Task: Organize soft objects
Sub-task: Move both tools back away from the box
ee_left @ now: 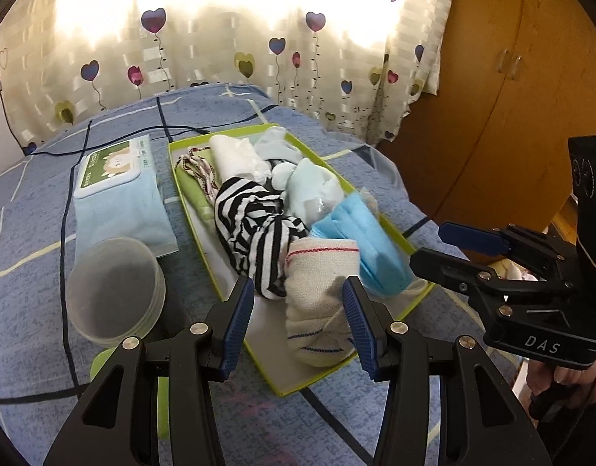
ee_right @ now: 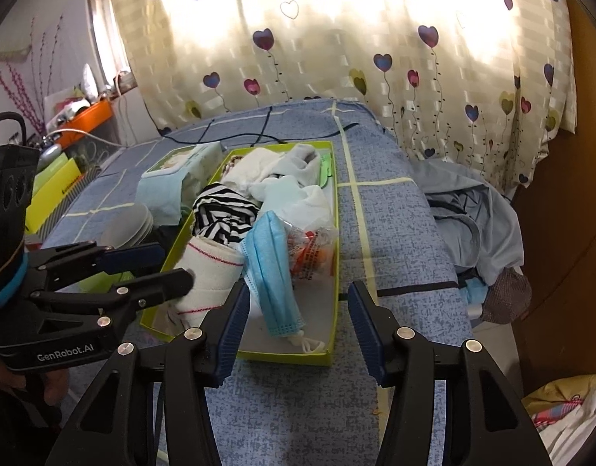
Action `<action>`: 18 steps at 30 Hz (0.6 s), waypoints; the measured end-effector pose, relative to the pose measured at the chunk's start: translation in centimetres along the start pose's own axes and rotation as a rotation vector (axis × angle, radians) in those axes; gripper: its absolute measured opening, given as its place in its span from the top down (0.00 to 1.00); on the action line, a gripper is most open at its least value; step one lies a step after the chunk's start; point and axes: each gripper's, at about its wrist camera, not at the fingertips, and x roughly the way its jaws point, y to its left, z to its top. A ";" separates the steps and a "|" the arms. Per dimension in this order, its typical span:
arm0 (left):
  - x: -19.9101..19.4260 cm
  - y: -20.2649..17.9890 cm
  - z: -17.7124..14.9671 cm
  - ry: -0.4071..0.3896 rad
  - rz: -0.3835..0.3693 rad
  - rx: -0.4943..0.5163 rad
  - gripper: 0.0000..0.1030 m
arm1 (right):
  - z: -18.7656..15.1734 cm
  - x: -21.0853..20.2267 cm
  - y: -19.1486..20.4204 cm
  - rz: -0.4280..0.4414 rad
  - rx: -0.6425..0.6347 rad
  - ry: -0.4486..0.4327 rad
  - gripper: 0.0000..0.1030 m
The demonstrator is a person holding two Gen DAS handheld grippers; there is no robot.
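Note:
A green tray (ee_left: 410, 248) (ee_right: 332, 357) on the blue bed holds soft things: a rolled cream cloth (ee_left: 321, 283) (ee_right: 208, 272) at the near end, a black-and-white striped garment (ee_left: 255, 229) (ee_right: 224, 213), a blue face mask (ee_left: 364, 240) (ee_right: 270, 272), pale blue and white cloths (ee_left: 313, 190) (ee_right: 282, 182) and a printed plastic packet (ee_right: 311, 248). My left gripper (ee_left: 298, 322) (ee_right: 154, 264) is open, its fingers either side of the cream cloth's near end. My right gripper (ee_right: 296, 330) (ee_left: 437, 246) is open and empty over the tray's near right corner.
A wet-wipes pack (ee_left: 117, 190) (ee_right: 173, 176) and a clear round tub (ee_left: 113, 291) (ee_right: 127, 225) lie left of the tray. A black cable (ee_left: 70, 178) crosses the bed. A wooden wardrobe (ee_left: 511, 97) stands right; crumpled blue cloth (ee_right: 476, 213) lies at the bed's right edge.

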 end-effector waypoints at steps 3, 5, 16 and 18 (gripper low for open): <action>-0.8 0.0 -0.1 -0.013 -0.009 -0.008 0.52 | -0.1 -0.3 0.3 0.000 -0.006 -0.002 0.49; -1.4 0.0 -0.2 -0.025 -0.007 -0.010 0.52 | -0.1 -0.5 0.7 0.003 -0.009 -0.004 0.49; -5.4 0.5 -1.9 -0.075 0.008 -0.040 0.52 | -1.1 -2.0 4.1 0.026 -0.075 0.005 0.36; -6.1 0.6 -2.3 -0.080 0.024 -0.044 0.52 | -1.4 -2.3 5.0 0.033 -0.095 0.008 0.35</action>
